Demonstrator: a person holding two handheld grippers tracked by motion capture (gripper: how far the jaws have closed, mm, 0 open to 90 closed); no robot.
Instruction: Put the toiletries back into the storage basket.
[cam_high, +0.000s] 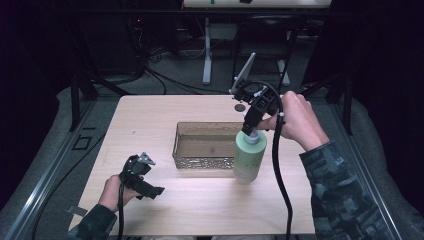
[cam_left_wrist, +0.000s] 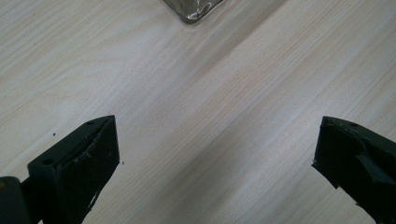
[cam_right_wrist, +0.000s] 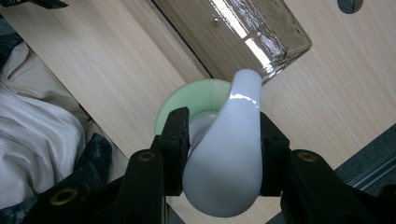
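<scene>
**Pump bottle pinched beside a clear tray**

A pale wood-grain laminate table (cam_high: 200, 200) stands in a dark room, with grey floor, black cables and white desk legs at twelve o'clock. At its centre sits a clear, rectangular tray with glossy textured walls (cam_high: 204, 161). Touching the tray's four o'clock corner stands a pale green cylindrical plastic bottle (cam_high: 248, 159); the right gripper (cam_right_wrist: 224, 154) pinches its smooth white pump head (cam_right_wrist: 229, 158). At eight o'clock the left gripper (cam_left_wrist: 215, 154) hovers, jaws spread wide over bare wood.
</scene>
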